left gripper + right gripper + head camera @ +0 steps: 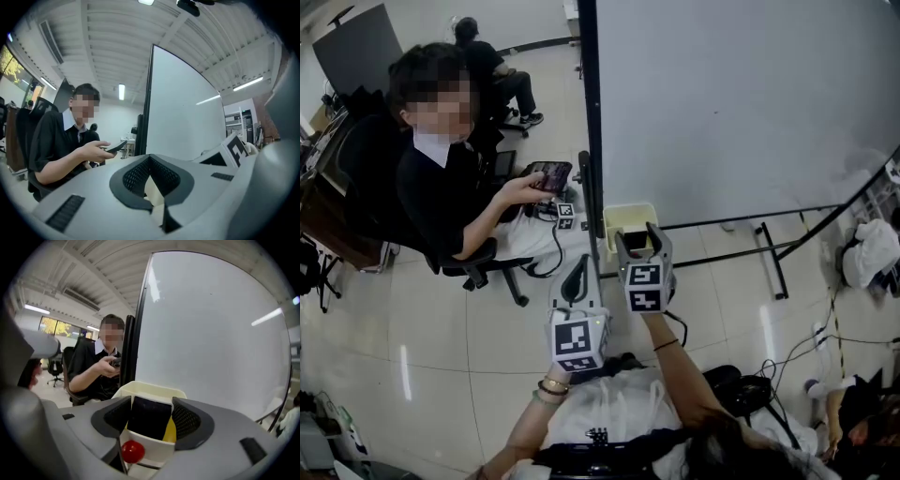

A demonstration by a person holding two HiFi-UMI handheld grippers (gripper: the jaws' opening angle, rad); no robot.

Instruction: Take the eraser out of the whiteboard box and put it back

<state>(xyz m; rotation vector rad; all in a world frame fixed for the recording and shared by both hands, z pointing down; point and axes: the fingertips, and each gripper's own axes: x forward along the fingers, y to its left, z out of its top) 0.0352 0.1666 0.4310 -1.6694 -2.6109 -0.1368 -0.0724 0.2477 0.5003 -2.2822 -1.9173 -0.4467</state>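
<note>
The right tool (151, 414) reaches into the cream whiteboard box (149, 391) fixed at the lower corner of the whiteboard (722, 103), its jaws pinching the dark eraser (149, 417), which sits upright inside the box. The left tool (150, 161) hangs back just beside it, jaws pressed together on nothing. A seated person (441, 183) beyond the board's edge holds a phone (549, 175).

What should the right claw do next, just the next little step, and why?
Probably squeeze firmly on the eraser. The right claw reaches over the box, and the eraser stands inside it between the claw's pads, which sit close against its sides. Whether they press on it is unclear. A sure hold should come before any lifting.
</note>
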